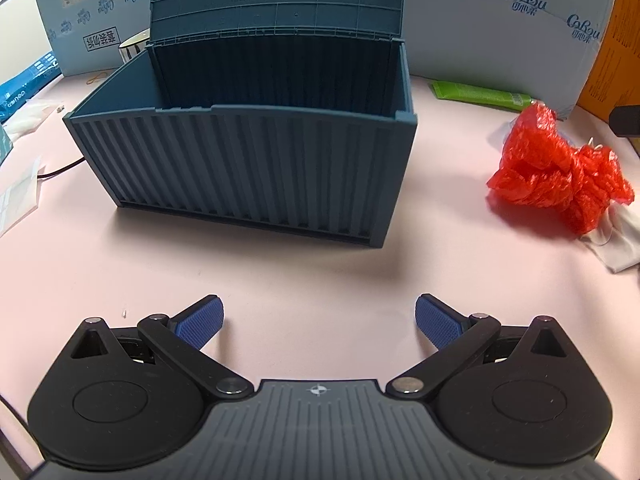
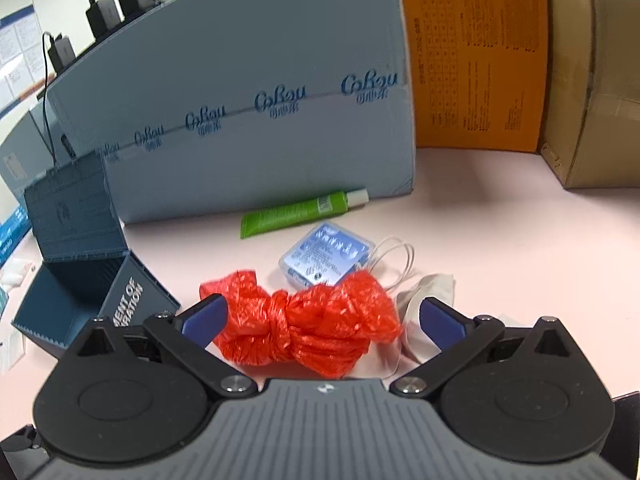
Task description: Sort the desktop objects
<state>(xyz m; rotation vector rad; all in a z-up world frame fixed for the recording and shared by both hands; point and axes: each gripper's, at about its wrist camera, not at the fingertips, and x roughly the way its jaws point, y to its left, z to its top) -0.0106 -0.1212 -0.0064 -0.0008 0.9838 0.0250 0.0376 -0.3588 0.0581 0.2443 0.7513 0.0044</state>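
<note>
Centre frame, the right gripper (image 2: 322, 322), fingers spread, straddles a light, crushable knotted red plastic bag (image 2: 308, 322); its knot looks the firmest hold.

My finger pads (image 1: 202, 322) are blue with a fine grid texture, on black linkages. The storage box (image 1: 248, 168) is dark teal with vertical ribbing. Right of the storage box: a bright red crinkled plastic bag (image 2: 308, 324), a green tube (image 2: 296, 212) with white cap, a translucent blue case (image 2: 326, 258). The desktop (image 1: 312, 272) is pale pink.
</note>
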